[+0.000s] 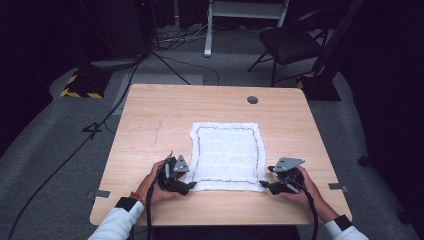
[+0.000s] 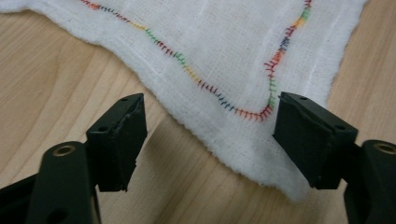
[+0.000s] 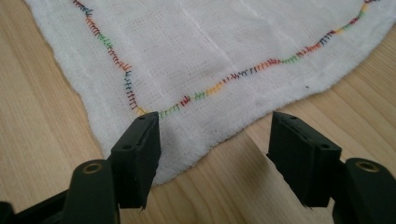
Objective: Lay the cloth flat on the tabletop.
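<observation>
A white cloth (image 1: 226, 156) lies flat toward the surface's (image 1: 150, 120) near edge, its near corners between the spread jaws of the left hand-held gripper (image 2: 210, 140) and right hand-held gripper (image 3: 215, 154).

Left claw (image 1: 189, 186) and right claw (image 1: 263, 184) gape wide, held low, facing inward.
</observation>
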Action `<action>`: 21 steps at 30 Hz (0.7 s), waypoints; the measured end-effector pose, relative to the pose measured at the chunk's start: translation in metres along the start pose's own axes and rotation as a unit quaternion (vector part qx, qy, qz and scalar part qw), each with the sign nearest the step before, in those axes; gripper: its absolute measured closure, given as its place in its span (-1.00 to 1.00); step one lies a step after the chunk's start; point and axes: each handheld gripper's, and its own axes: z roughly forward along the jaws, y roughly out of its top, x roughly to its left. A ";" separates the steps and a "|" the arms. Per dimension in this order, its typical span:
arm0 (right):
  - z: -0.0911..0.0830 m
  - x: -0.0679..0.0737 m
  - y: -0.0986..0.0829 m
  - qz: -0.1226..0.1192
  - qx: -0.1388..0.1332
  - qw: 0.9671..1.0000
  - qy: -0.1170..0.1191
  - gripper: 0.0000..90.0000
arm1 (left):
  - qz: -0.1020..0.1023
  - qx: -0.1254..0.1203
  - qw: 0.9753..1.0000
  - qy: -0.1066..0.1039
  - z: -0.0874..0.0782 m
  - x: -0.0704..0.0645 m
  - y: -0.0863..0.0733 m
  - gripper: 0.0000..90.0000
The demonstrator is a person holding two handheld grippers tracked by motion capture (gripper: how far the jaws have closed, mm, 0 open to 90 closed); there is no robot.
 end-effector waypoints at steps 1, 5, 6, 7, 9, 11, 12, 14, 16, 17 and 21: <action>0.000 0.000 0.000 0.000 0.000 1.000 0.000 -0.21 | 0.001 0.002 1.000 0.001 -0.001 -0.001 0.001 -0.47; -0.007 0.002 -0.007 -0.002 0.001 1.000 -0.013 -0.17 | 0.003 0.004 1.000 -0.007 -0.001 -0.003 0.001 -0.54; -0.011 0.002 -0.011 0.004 0.001 1.000 -0.014 -0.16 | 0.002 -0.001 1.000 -0.010 -0.001 -0.002 0.001 -0.54; -0.011 0.002 -0.011 0.004 0.001 1.000 -0.014 -0.16 | 0.002 -0.001 1.000 -0.010 -0.001 -0.002 0.001 -0.55; -0.016 -0.002 -0.019 0.019 -0.001 1.000 -0.012 -0.16 | -0.013 -0.011 1.000 -0.020 -0.003 0.001 0.001 -0.55; -0.017 -0.003 -0.020 0.024 -0.002 1.000 -0.011 -0.17 | -0.014 -0.012 1.000 -0.022 -0.004 0.002 0.001 -0.55; -0.018 -0.003 -0.021 0.025 -0.001 1.000 -0.012 -0.18 | -0.014 -0.013 1.000 -0.022 -0.005 0.003 0.001 -0.55; -0.019 -0.004 -0.020 0.020 0.004 1.000 -0.013 -0.16 | -0.008 -0.011 1.000 -0.013 -0.006 0.002 0.002 -0.53; -0.022 -0.006 -0.020 0.013 -0.001 1.000 -0.019 -0.14 | -0.005 -0.018 1.000 -0.011 -0.008 0.002 0.003 -0.53; -0.022 -0.006 -0.020 0.013 -0.001 1.000 -0.019 -0.14 | -0.007 -0.021 1.000 -0.011 -0.009 0.002 0.003 -0.53; -0.030 -0.020 -0.019 0.039 -0.022 0.999 -0.032 -0.14 | 0.008 -0.017 1.000 -0.006 -0.010 0.007 0.005 -0.53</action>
